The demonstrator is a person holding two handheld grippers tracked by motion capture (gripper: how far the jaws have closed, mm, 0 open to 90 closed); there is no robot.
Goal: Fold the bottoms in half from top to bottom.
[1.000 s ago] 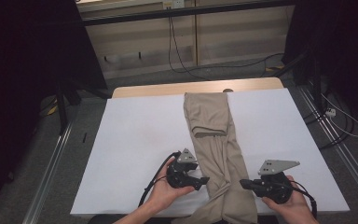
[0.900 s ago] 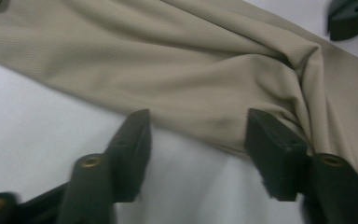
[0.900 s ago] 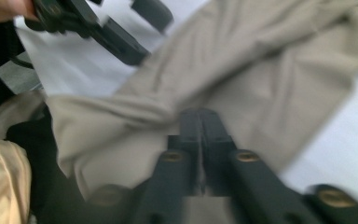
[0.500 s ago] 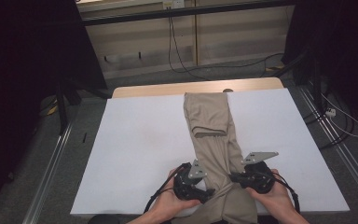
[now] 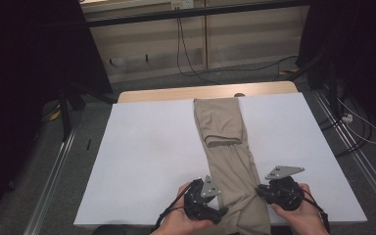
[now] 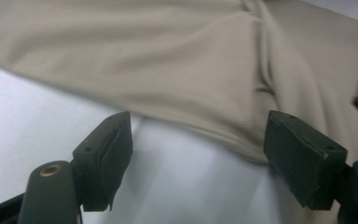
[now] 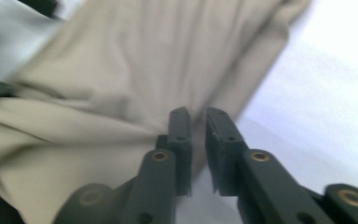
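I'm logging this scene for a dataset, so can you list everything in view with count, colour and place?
Folded beige fabric trousers: one, beige, lying lengthwise down the table's middle, far end folded back on itself.
White rectangular table cover: one, white, under the trousers.
Light wooden table edge: one, tan, beyond the cover's far side.
Black cables: several, on the grey floor behind the table.
Left gripper: one, black, at the trousers' near left edge, fingers wide apart.
Right gripper: one, black, at the trousers' near right edge, fingers nearly together; whether cloth is pinched is unclear.
Hands: two, at the bottom edge.
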